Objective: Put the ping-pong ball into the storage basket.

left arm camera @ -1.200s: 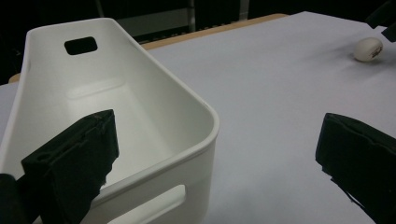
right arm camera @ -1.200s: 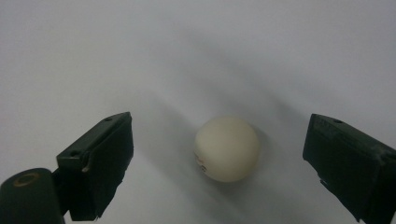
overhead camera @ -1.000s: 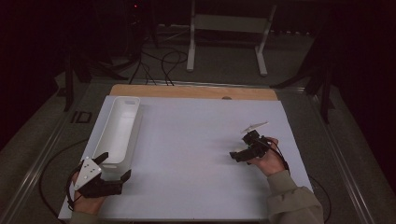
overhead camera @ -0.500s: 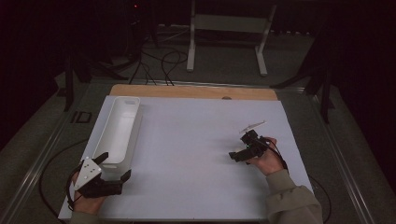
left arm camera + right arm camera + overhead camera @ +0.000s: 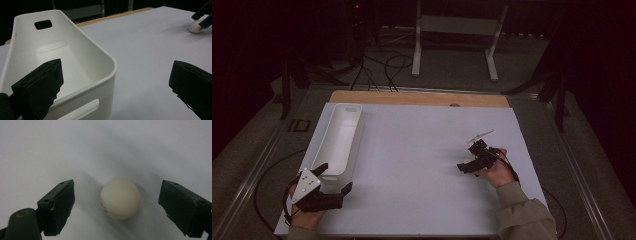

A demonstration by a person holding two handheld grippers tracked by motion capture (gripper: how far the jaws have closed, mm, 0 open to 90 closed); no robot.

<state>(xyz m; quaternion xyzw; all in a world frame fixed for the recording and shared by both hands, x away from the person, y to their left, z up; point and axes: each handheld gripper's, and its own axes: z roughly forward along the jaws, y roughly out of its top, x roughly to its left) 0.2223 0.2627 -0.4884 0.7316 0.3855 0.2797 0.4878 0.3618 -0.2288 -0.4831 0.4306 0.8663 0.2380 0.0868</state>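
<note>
White paper is covering the table (image 5: 422,150). A cream ball (image 5: 120,198) is lying on it at the right, between the right gripper's (image 5: 116,205) jaws, which have just been closing but are touching nothing. The left gripper (image 5: 112,87) is gaping wide, straddling the near corner of a white tub (image 5: 75,57), gripping nothing.
</note>
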